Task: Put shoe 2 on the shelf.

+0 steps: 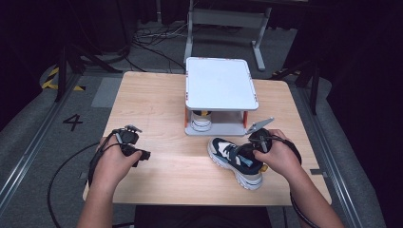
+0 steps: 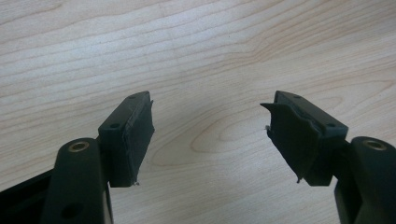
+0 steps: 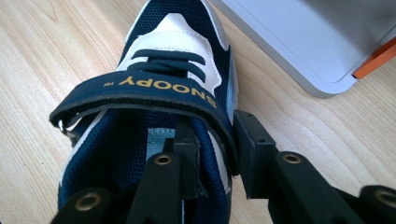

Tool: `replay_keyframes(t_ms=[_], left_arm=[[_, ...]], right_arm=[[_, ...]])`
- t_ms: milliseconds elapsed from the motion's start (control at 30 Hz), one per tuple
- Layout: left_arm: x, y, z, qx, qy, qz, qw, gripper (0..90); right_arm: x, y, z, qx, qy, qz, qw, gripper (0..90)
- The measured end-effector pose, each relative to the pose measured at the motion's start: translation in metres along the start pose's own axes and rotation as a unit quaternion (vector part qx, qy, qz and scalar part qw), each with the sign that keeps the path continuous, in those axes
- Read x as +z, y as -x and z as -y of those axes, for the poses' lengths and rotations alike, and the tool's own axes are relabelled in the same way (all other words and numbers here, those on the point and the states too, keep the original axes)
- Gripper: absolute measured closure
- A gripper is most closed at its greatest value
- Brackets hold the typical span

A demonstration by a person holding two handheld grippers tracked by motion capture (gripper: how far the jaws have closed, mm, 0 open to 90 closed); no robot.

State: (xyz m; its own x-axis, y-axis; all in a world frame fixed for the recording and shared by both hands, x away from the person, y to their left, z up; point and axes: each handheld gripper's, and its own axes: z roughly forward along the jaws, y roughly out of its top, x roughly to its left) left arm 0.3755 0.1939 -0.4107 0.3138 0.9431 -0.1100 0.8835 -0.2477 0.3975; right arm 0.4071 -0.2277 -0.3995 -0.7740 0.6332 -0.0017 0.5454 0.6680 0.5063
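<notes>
Nearest the person, on the pale wooden table (image 1: 157, 114), the left gripper (image 2: 210, 135) hovers low over bare wood with its two black jaws spread wide and nothing between them. Just beyond the person's right hand (image 1: 280, 156), the right gripper (image 3: 217, 149) is clamped on the side wall of a navy-and-white sneaker with a dark strap lettered SNOOPY (image 3: 159, 88), one jaw inside the shoe's opening and one outside. Farther back stands a small white two-tier stand with orange posts (image 1: 219, 83), with another white shoe (image 1: 201, 122) tucked on its lower shelf.
</notes>
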Motion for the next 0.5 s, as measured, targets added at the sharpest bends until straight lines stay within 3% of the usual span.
replay_keyframes(t_ms=[233,367,500], left_arm=[[0.001,0.001,-0.004,0.004,0.004,0.002,1.0000,31.0],[0.002,0.003,-0.007,0.005,0.005,0.004,1.0000,30.9],[0.001,0.003,-0.009,0.007,0.005,0.006,0.9999,30.9]], right_arm=[[-0.012,0.001,-0.005,0.031,0.039,0.005,0.9987,75.2],[-0.022,0.007,-0.013,0.060,0.063,0.030,0.9957,75.3],[-0.020,0.016,-0.023,0.094,0.073,0.054,0.9914,75.3]])
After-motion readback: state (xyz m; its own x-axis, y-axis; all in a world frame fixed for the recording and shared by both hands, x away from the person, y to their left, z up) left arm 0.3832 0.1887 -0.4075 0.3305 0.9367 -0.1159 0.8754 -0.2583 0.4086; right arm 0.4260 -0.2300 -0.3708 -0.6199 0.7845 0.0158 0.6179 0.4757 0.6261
